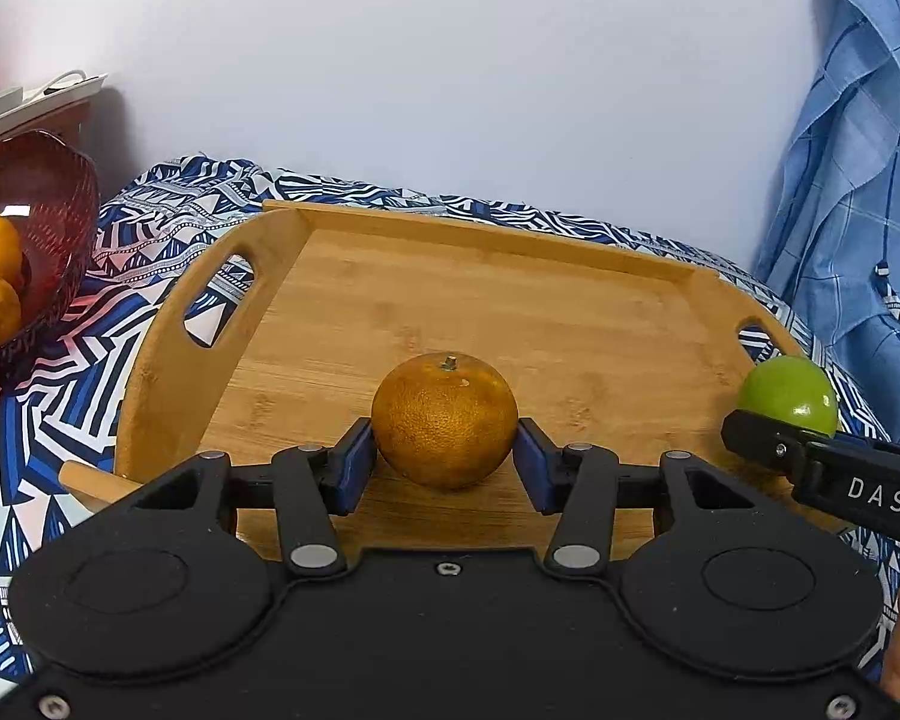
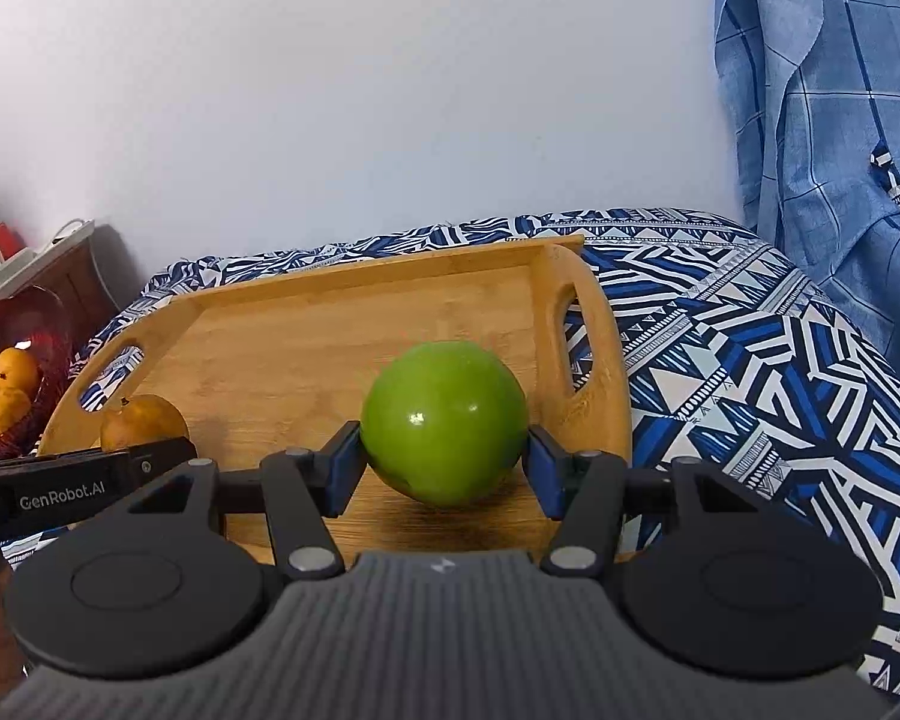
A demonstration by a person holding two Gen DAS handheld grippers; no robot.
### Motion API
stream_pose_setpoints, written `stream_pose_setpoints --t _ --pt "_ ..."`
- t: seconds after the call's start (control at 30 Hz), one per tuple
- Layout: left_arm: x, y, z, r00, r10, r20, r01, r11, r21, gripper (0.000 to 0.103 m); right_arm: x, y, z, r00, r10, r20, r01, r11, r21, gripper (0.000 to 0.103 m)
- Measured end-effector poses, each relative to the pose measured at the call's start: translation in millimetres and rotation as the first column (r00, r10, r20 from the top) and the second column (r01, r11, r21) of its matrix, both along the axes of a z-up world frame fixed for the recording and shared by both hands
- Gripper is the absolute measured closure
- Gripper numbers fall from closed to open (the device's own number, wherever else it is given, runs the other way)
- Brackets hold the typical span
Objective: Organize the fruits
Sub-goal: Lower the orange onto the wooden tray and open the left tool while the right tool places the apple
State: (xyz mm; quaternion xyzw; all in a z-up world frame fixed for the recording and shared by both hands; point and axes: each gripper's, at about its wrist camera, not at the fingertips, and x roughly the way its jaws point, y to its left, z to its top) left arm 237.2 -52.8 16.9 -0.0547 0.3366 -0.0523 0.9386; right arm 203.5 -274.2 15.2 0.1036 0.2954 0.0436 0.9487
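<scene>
Two fruits, each pinched: your left gripper point(image 1: 444, 456) clamps the orange point(image 1: 444, 420) at frame centre, your right gripper point(image 2: 444, 468) the green apple point(image 2: 444, 423); both hang just over the wooden tray point(image 1: 510, 300), tray floor directly below the jaws

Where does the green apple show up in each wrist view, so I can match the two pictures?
Left wrist view: the green apple sits at the far right edge, over the wooden tray's right end, partly behind the right hand-held gripper.
Right wrist view: the green apple is dead centre, between the blue pads.
Shared landmark: the wooden tray with cut-out handles, under the fruit in both.
</scene>
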Motion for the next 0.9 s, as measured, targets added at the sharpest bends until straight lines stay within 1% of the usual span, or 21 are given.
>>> stream_pose_setpoints --t 0.23,0.9 --pt "0.1 -2.0 -1.5 1.000 -0.008 0.014 0.008 1.000 0.021 0.055 3.0 1.1 -3.3 1.000 -0.003 -0.015 0.003 1.000 -0.004 0.043" --pt "-2.6 -5.4 -2.1 0.999 -0.023 0.022 0.022 0.998 0.062 0.054 4.1 1.0 -3.7 1.000 0.001 -0.018 -0.002 1.000 -0.010 0.043"
